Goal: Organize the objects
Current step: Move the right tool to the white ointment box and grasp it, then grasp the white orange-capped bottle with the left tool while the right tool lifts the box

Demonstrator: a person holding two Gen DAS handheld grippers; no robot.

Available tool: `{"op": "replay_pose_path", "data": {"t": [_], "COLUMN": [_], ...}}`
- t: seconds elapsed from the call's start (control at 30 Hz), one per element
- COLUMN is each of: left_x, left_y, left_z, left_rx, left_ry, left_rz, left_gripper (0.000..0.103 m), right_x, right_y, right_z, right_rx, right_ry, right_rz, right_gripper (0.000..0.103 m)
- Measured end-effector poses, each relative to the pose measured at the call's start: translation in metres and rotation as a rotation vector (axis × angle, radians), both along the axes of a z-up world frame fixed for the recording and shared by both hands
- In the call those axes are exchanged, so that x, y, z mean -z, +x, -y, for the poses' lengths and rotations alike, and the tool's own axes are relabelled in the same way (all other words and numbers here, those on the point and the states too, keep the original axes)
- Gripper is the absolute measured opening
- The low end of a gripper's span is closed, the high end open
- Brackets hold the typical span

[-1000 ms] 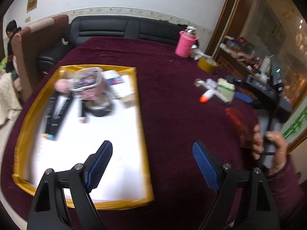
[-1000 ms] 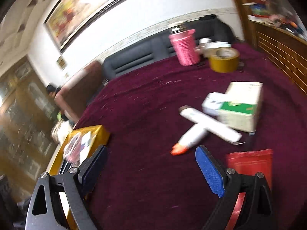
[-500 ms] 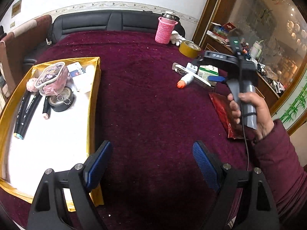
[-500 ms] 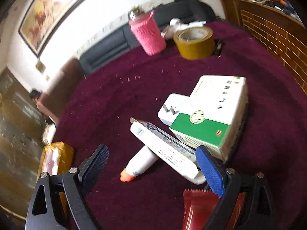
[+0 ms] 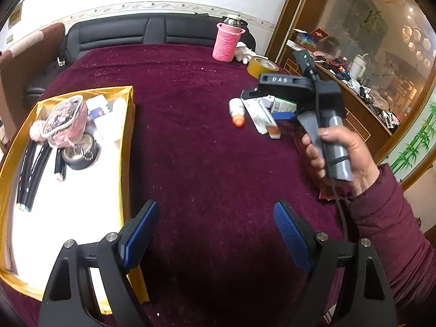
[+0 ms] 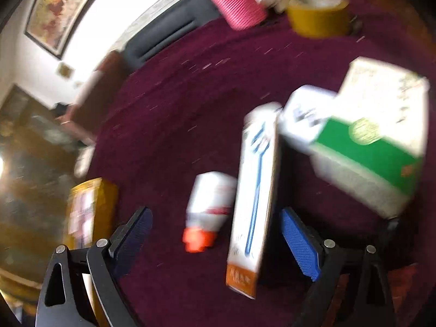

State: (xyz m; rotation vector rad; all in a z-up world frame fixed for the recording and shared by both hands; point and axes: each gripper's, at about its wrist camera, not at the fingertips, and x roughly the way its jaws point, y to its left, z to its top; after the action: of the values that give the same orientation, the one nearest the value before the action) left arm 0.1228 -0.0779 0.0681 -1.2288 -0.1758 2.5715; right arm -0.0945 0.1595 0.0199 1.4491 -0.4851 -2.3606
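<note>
My right gripper is open and low over the maroon cloth. A white bottle with an orange cap and a long white toothbrush box lie between its blue pads, and neither pad touches them. Behind these are a white plug and a green-and-white box. My left gripper is open and empty above bare cloth, just right of the gold tray. The left wrist view shows the same bottle and long box, with a hand holding the right gripper over them.
The tray holds a pink pouch, a black tape roll and dark markers. A pink-sleeved bottle and a yellow tape roll stand at the far edge. A red packet lies under the hand. A cluttered shelf runs along the right.
The right gripper has dropped and closed in on the cluster, so bottle and long box now lie between its fingers. The left view swung right off the tray, then held still.
</note>
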Motion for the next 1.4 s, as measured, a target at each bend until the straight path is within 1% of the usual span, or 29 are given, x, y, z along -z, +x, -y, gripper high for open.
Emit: {"op": "replay_pose_path", "data": {"t": [0.07, 0.13, 0.2, 0.27, 0.33, 0.4, 0.43, 0.5, 0.57, 0.6, 0.63, 0.7, 0.8, 0.9, 1.0, 1.03, 1.07, 1.13, 1.17, 1.2, 1.23, 1.27, 1.3, 1.33, 1.4], "left_x": [-0.004, -0.007, -0.012, -0.013, -0.009, -0.002, 0.002, 0.014, 0.025, 0.029, 0.034, 0.041, 0.050, 0.057, 0.066, 0.066, 0.068, 0.068, 0.068, 0.068, 0.068, 0.067, 0.066, 0.066, 0.064], "left_y": [-0.006, -0.013, -0.026, -0.045, -0.065, -0.086, -0.096, -0.123, -0.147, -0.156, -0.168, -0.182, -0.199, -0.214, -0.228, -0.230, -0.232, -0.234, -0.234, -0.233, -0.232, -0.231, -0.231, -0.231, -0.227], "left_z": [-0.003, -0.006, -0.014, -0.027, -0.038, -0.046, -0.049, -0.056, -0.064, -0.067, -0.072, -0.081, -0.096, -0.109, -0.116, -0.118, -0.124, -0.127, -0.127, -0.126, -0.126, -0.124, -0.120, -0.117, -0.114], "left_rx": [0.004, 0.006, 0.016, 0.030, 0.034, 0.045, 0.043, 0.033, 0.037, 0.039, 0.040, 0.058, 0.081, 0.104, 0.115, 0.121, 0.138, 0.145, 0.144, 0.136, 0.127, 0.123, 0.112, 0.100, 0.077], "left_ry": [-0.013, -0.031, -0.065, -0.116, -0.141, -0.134, -0.132, -0.135, -0.145, -0.158, -0.177, -0.178, -0.195, -0.201, -0.203, -0.212, -0.238, -0.253, -0.253, -0.262, -0.279, -0.280, -0.258, -0.255, -0.270], "left_rz": [-0.004, -0.009, -0.023, -0.034, -0.033, -0.019, -0.011, 0.011, 0.014, 0.016, 0.024, 0.033, 0.025, 0.034, 0.057, 0.042, 0.029, 0.017, 0.013, 0.005, -0.003, -0.001, 0.013, 0.016, 0.013], "left_gripper": [0.085, 0.085, 0.085, 0.085, 0.085, 0.085, 0.085, 0.085, 0.078, 0.065, 0.055, 0.054, 0.054, 0.054, 0.054, 0.055, 0.056, 0.055, 0.053, 0.037, 0.026, 0.026, 0.026, 0.026, 0.026], "right_x": [0.004, 0.003, 0.004, 0.003, 0.002, 0.002, 0.001, 0.000, -0.001, -0.001, -0.001, -0.001, 0.000, 0.002, 0.002, 0.002, 0.002, 0.003, 0.003, 0.004, 0.004, 0.004, 0.004, 0.003, 0.003], "right_y": [-0.001, 0.003, 0.005, 0.011, 0.015, 0.017, 0.010, 0.010, 0.012, 0.011, 0.012, 0.014, 0.012, 0.011, 0.011, 0.011, 0.010, 0.009, 0.009, 0.009, 0.009, 0.009, 0.009, 0.010, 0.009], "right_z": [-0.004, -0.005, -0.001, 0.000, -0.004, -0.006, -0.007, -0.010, -0.010, -0.008, -0.007, -0.010, -0.017, -0.024, -0.024, -0.023, -0.023, -0.024, -0.025, -0.025, -0.025, -0.025, -0.024, -0.024, -0.019], "right_rx": [0.027, 0.037, 0.056, 0.035, 0.021, 0.004, 0.004, 0.000, -0.014, -0.020, -0.024, -0.023, -0.012, -0.011, -0.012, -0.012, -0.010, -0.010, -0.010, -0.009, -0.008, -0.010, -0.014, -0.020, -0.047], "right_ry": [0.029, 0.064, 0.164, 0.180, 0.186, 0.177, 0.169, 0.163, 0.180, 0.189, 0.196, 0.186, 0.134, 0.095, 0.088, 0.088, 0.081, 0.073, 0.066, 0.060, 0.057, 0.055, 0.049, 0.042, 0.024], "right_rz": [0.000, -0.031, -0.052, -0.074, -0.084, -0.098, -0.097, -0.090, -0.083, -0.081, -0.079, -0.073, -0.056, -0.042, -0.041, -0.041, -0.039, -0.039, -0.038, -0.038, -0.039, -0.042, -0.044, -0.046, -0.055], "right_gripper": [0.095, 0.085, 0.033, 0.034, 0.033, 0.035, 0.035, 0.033, 0.033, 0.033, 0.033, 0.033, 0.033, 0.033, 0.033, 0.033, 0.033, 0.033, 0.033, 0.033, 0.034, 0.035, 0.039, 0.042, 0.063]}}
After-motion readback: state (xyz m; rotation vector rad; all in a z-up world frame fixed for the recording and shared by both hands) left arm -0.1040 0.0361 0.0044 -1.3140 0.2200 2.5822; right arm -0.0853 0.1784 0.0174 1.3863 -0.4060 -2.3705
